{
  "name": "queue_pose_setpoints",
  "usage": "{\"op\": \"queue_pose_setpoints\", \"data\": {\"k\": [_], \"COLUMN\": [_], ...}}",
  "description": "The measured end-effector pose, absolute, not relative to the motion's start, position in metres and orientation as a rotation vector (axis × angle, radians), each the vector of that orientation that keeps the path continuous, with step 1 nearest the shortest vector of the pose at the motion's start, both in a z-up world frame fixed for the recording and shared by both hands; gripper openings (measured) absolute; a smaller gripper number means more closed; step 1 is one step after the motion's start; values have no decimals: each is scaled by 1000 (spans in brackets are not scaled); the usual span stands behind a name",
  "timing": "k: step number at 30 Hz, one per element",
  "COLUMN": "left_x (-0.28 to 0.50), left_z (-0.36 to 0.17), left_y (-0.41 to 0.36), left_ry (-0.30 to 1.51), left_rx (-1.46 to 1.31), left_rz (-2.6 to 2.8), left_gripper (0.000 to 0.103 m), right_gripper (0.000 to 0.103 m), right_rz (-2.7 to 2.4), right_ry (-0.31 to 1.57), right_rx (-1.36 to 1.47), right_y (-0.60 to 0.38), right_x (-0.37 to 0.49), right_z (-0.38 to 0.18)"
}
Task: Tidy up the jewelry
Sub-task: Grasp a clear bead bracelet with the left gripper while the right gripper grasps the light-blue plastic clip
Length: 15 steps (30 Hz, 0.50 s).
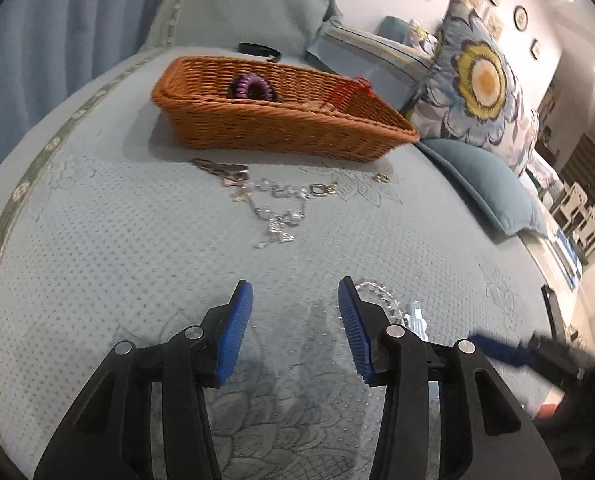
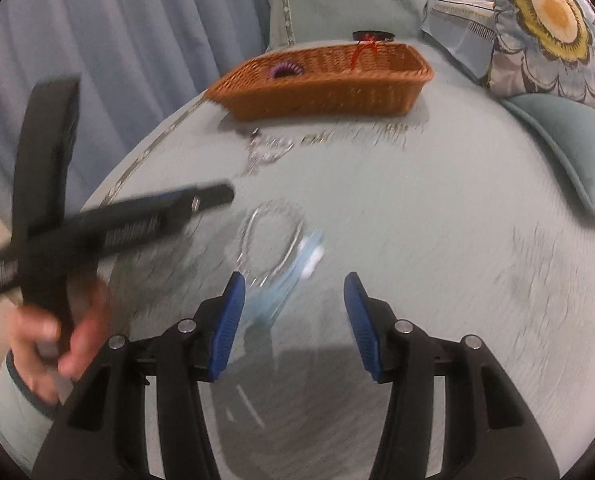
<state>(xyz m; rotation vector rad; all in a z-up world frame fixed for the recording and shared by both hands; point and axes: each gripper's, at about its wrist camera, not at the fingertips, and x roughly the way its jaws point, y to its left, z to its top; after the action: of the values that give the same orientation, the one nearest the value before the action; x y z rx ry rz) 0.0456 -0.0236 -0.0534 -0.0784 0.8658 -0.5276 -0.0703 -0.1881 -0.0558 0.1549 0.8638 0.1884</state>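
Observation:
An orange wicker basket (image 1: 273,120) stands on the bed with a purple coiled hair tie (image 1: 252,87) and a red string (image 1: 355,88) inside; it also shows in the right wrist view (image 2: 325,84). Silver chains (image 1: 275,208) lie in front of it. A clear bead bracelet (image 2: 271,240) with a pale blue piece (image 2: 293,276) lies just ahead of my right gripper (image 2: 293,292), which is open and empty. My left gripper (image 1: 295,300) is open and empty, with the bracelet (image 1: 381,298) beside its right finger. The left gripper shows blurred in the right wrist view (image 2: 109,224).
The bed has a light blue quilted cover (image 1: 117,260). A flowered pillow (image 1: 473,80) and a blue cushion (image 1: 481,184) lie at the right. A black band (image 1: 259,50) lies behind the basket. Blue curtains (image 2: 117,40) hang at the left.

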Motion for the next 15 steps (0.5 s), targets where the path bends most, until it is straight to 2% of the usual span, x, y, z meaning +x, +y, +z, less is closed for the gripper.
{"op": "queue_pose_setpoints", "data": {"k": [2, 5, 7, 9, 15], "left_x": [47, 44, 42, 42, 42], "left_z": [-51, -50, -52, -54, -61], "left_y": [-21, -25, -29, -34, -45], "left_ry": [866, 868, 872, 878, 895], "left_rx": [-96, -93, -81, -71, -38], "left_rz": [-534, -546, -556, -569, -582], "left_gripper": [42, 42, 42, 42, 42], "right_gripper": [48, 37, 35, 24, 22], "right_rz": [170, 144, 105, 80, 31], "right_ry": [863, 855, 865, 870, 859], "right_rx": [104, 72, 62, 69, 94], "right_y": [-175, -170, -173, -180, -201], "right_x": [-72, -66, -62, -59, -48], "right_z": [-61, -64, -69, -73, -71]}}
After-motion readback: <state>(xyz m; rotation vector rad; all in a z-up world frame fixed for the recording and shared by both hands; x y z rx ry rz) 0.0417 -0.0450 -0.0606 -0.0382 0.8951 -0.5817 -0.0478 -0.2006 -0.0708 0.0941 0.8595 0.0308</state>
